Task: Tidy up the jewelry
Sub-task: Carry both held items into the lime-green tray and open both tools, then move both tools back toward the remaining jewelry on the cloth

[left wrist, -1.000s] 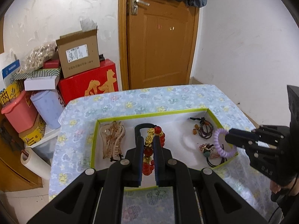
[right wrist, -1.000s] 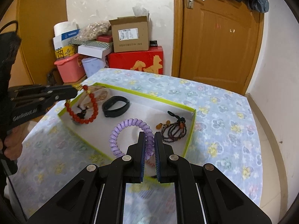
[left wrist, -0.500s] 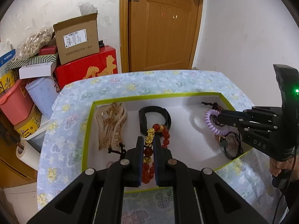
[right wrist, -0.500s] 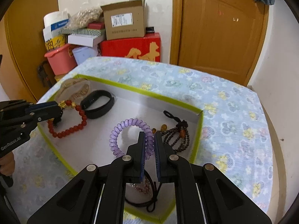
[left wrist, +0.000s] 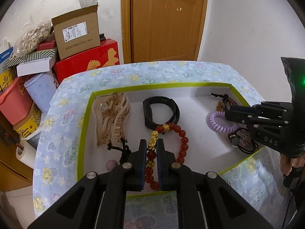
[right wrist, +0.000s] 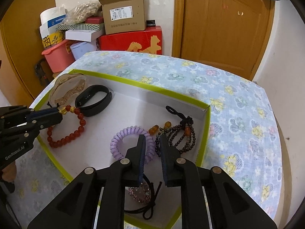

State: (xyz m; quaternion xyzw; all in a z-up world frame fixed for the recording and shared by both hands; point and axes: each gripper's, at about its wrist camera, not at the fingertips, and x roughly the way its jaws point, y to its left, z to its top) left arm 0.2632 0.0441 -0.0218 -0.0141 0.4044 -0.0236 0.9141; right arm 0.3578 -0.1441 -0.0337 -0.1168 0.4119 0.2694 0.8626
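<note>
The left gripper [left wrist: 151, 147] is clamped on the light, floppy red bead bracelet [left wrist: 179, 133], best held by its beads, while the right gripper [right wrist: 152, 141] is opening around the soft, springy purple coil band [right wrist: 131, 143].

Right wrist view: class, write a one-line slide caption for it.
Right gripper fingers opening around the purple coil hair tie lying in the green-edged box.

glossy red bead bracelet [left wrist: 179, 139] with shiny gold charms; coiled purple hair tie [right wrist: 131, 143] of smooth plastic; matt black band [left wrist: 162, 112], rubbery; white paperboard tray [right wrist: 133, 93], matt; floral tablecloth [right wrist: 238, 114], soft cloth; varnished wooden door [left wrist: 167, 19] at 12 o'clock.
</note>
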